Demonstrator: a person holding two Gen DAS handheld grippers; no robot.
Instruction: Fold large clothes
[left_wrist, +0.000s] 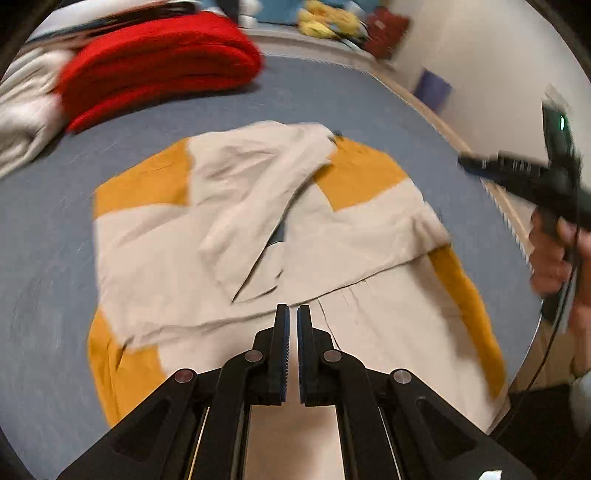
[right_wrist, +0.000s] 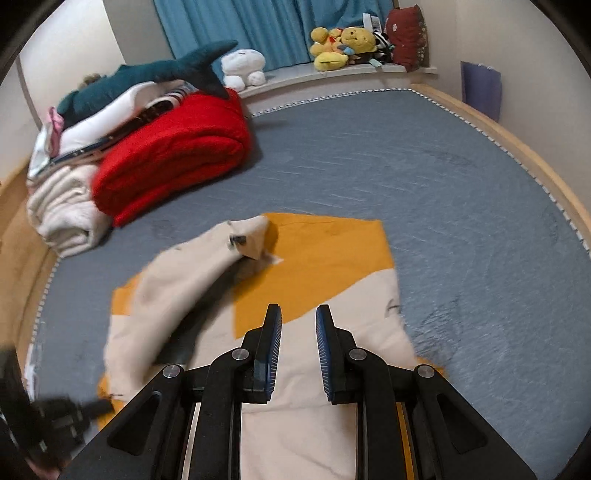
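Left wrist view: the cream-and-mustard garment (left_wrist: 295, 236) lies spread on the grey bed (left_wrist: 48, 258), sleeves crossed inward. The left gripper (left_wrist: 292, 314) is nearly pressed together and holds nothing.

Right wrist view: the right gripper (right_wrist: 298, 314) is spread and empty above the cloth. The fabric looks soft, light and limp; the hem corners are best to grip.

No readable text anywhere (frames partly blurred); none legible.
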